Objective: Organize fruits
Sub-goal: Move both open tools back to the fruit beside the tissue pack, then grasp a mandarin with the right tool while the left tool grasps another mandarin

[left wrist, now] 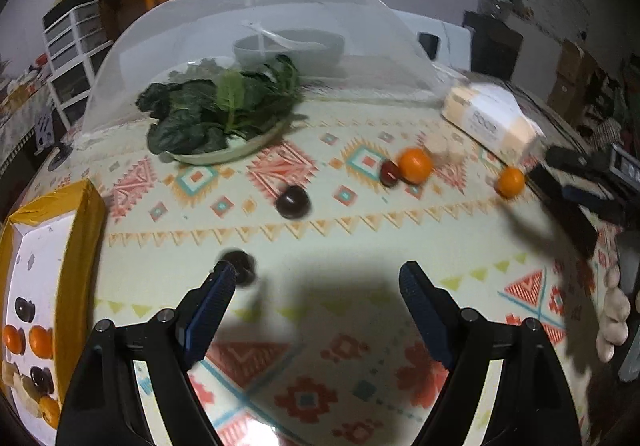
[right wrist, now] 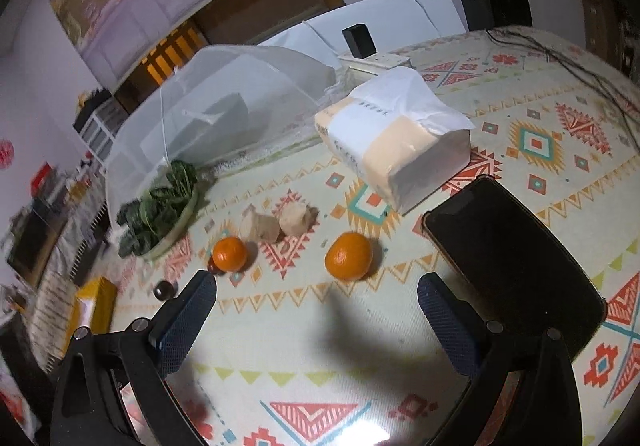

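Reaching with wide, empty jaws, the left gripper (left wrist: 316, 278) should centre over the near dark plum (left wrist: 240, 265) — right gripper (right wrist: 316, 298), equally wide, straddles the orange (right wrist: 348, 255).

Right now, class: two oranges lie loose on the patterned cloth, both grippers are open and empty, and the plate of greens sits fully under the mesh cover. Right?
Not quite. The plate of greens sits outside the mesh cover, at its edge, as the left wrist view shows. The rest is right.
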Demonstrator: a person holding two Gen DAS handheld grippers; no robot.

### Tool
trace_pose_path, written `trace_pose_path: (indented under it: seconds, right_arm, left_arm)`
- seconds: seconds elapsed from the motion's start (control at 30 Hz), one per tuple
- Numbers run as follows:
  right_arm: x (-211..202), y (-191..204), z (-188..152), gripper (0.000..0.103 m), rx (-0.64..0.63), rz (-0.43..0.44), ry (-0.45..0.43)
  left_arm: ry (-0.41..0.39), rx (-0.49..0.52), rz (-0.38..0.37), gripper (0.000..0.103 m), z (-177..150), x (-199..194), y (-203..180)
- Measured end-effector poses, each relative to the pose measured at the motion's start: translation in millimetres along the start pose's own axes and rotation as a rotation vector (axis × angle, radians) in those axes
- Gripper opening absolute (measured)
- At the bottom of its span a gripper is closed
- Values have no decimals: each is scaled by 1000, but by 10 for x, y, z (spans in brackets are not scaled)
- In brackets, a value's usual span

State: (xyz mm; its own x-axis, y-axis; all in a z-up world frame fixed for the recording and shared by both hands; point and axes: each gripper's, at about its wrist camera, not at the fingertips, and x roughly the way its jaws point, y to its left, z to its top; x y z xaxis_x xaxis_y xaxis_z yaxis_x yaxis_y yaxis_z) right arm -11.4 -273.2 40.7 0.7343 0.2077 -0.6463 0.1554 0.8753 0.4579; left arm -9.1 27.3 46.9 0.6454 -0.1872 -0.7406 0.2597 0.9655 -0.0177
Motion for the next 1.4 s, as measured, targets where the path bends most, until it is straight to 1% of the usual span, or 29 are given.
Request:
trace_pose_path:
  seconds: [0.17,0.3,0.43,0.5,0.67,0.7,0.73,0.77,0.8,0.83,0.87,0.9,0.93,1.1,1.13,1.27,1.3,1.33,1.4]
  right_arm:
    - [117,-29,103,99,16,1,5]
    - [262,49,86,99,-5,-7,29]
    - [434,145,49,99,-57,-67,43]
    - [512,177,34,99,-86,-108,49]
    - [666,194,16,98,-133,-168,70]
    - [701,196,16,93,-141,-171,76]
    - [735,198,16,82,-146,-173,86]
    - [763,196,15,78,-147,-175,95]
    - [765,208,19,72,-158,-190,81]
    - [777,215,20,63,-165,-197,82]
    - [786,222,22,57,-171,-201,80]
    - [791,223,24,43,-175,-203,79]
    - [795,218,25,35,-175,-199,78]
    - [740,174,5,35,-144,-170,79]
    - [727,178,-1,35,-136,-164,80]
    - [616,154,-38,35,-99,-122,78]
    - [589,155,-52,35,-92,-110,76]
    - [571,158,-63,35,-86,-96,76]
    - [553,174,-68,35,-80,-72,78]
  left_arm:
    - [-24,-14,31,83,201,133,119]
    - [-36,24,48,83,253,270,-25]
    - [-38,99,68,83,256,382,-318]
    - [-36,130,65,83,262,446,-452]
    - [-33,155,66,83,275,570,-594]
    - [-34,157,68,83,277,586,-606]
    - [-32,158,63,83,278,603,-613]
    - [-29,158,61,83,282,621,-617]
    - [-28,157,61,83,286,635,-619]
    - [-27,156,60,83,292,648,-619]
    - [-25,154,58,83,297,661,-617]
    - [-21,150,56,83,304,677,-612]
    - [-19,148,56,83,307,690,-616]
    - [-8,132,36,83,363,720,-565]
    - [-7,117,26,83,401,715,-522]
    - [-5,4,-45,83,637,709,-246]
    - [-11,-5,-50,83,677,710,-219]
    - [-24,-7,-53,83,728,711,-204]
    - [-44,23,-66,83,799,726,-262]
